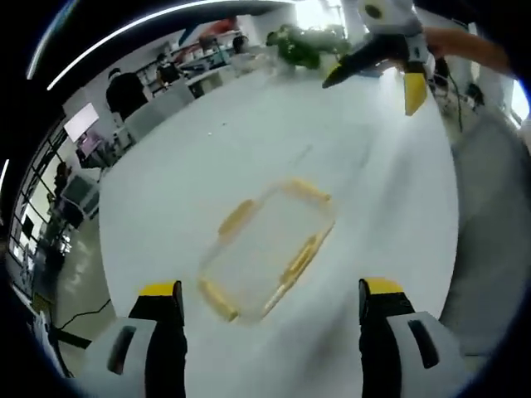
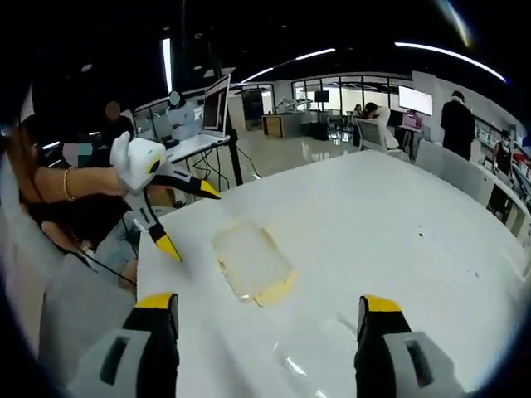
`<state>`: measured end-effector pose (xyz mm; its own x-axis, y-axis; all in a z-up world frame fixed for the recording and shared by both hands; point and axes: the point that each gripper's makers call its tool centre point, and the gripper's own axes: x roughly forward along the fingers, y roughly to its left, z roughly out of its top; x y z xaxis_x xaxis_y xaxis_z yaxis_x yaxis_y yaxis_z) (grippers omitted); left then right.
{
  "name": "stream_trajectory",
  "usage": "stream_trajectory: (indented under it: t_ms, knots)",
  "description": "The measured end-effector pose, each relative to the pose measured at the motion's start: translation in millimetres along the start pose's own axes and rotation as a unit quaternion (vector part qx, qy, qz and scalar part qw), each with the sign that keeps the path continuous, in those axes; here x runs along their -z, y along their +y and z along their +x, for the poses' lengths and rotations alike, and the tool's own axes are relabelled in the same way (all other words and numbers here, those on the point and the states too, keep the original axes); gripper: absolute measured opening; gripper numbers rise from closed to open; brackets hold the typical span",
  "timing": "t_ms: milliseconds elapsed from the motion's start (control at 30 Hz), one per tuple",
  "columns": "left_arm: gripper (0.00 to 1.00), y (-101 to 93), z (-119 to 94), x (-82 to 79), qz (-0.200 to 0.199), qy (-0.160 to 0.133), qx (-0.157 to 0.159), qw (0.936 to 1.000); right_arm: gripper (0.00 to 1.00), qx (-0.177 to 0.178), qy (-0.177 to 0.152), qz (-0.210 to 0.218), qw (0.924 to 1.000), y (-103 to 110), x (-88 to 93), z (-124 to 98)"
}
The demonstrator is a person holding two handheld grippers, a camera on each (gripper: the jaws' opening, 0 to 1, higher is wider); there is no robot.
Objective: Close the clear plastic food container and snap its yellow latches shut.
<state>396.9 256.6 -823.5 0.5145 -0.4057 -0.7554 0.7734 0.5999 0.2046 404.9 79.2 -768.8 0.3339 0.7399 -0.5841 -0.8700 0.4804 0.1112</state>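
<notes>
Left gripper: in the left gripper view its two yellow-tipped jaws [image 1: 270, 300] stand wide apart and hold nothing. In the right gripper view it [image 2: 192, 217] comes in from the left, above the table edge – its jaws are spread there too.

Right gripper: in the right gripper view its jaws [image 2: 270, 313] are far apart with nothing between them. In the left gripper view it [image 1: 373, 83] hangs at the far right, over the table, jaws open.

Hand: a hand with a thin gold bracelet [image 2: 66, 184] holds the left gripper in the right gripper view. An arm in an orange sleeve [image 1: 460, 46] reaches to the right gripper in the left gripper view.

Container: the clear plastic food container [image 1: 270, 247] lies flat on the table, just past the left gripper's jaws and between them. It looks blurry. In the right gripper view it [image 2: 250, 259] sits a bit left of the middle, near the left gripper's tips but not touching them.

Latches: yellow latches [image 1: 236, 217] show along the sides of the container. I cannot tell if they are snapped shut.

Lid: a clear flat piece [image 2: 319, 352] lies on the table close to the right gripper – too faint to be sure what it is.

Table: big, white and round-edged [image 1: 249, 149].

Room: desks, screens [image 2: 216, 104] and people far behind the table.
</notes>
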Motion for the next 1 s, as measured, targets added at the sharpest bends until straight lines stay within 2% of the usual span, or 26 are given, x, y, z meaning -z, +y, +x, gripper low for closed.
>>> stream_trajectory:
  t_ms: [133,200,267,300,333,400,533,667,900,1000]
  knots:
    - [0.8,-4.5,7,3.7,0.022,0.011,0.025,0.9994,0.89,-0.016,0.012,-0.01,0.9997,0,1.6,11]
    - [0.8,-2.8,11,6.2,0.032,0.017,0.028,0.999,0.89,-0.024,0.026,-0.026,0.999,2,4.4,17]
    - [0.77,4.9,13,4.6,0.047,0.014,0.015,0.9987,0.87,-0.028,0.031,-0.038,0.9984,4,5.0,25]
    - [0.75,4.8,13,4.6,0.048,0.015,0.019,0.9986,0.87,-0.038,0.037,-0.048,0.9974,7,6.8,27]
    - [0.75,6.0,15,4.1,0.047,0.015,0.025,0.9985,0.87,-0.05,0.052,-0.062,0.9955,12,11.8,32]
    - [0.77,7.7,17,4.0,0.049,0.015,0.032,0.9982,0.87,-0.054,0.065,-0.08,0.9931,14,16.8,39]
    - [0.76,11.0,20,7.6,0.069,0.025,0.042,0.9964,0.86,-0.062,0.073,-0.087,0.9916,16,19.7,49]
    - [0.76,14.8,24,13.6,0.093,0.039,0.057,0.9933,0.86,-0.074,0.09,-0.11,0.987,16,22.1,59]
    - [0.76,26.9,29,18.7,0.108,0.05,0.064,0.9908,0.79,-0.101,0.099,-0.12,0.9826,18,24.5,74]
    - [0.75,30.6,32,18.8,0.107,0.049,0.071,0.9905,0.78,-0.107,0.119,-0.143,0.9767,16,30.9,79]
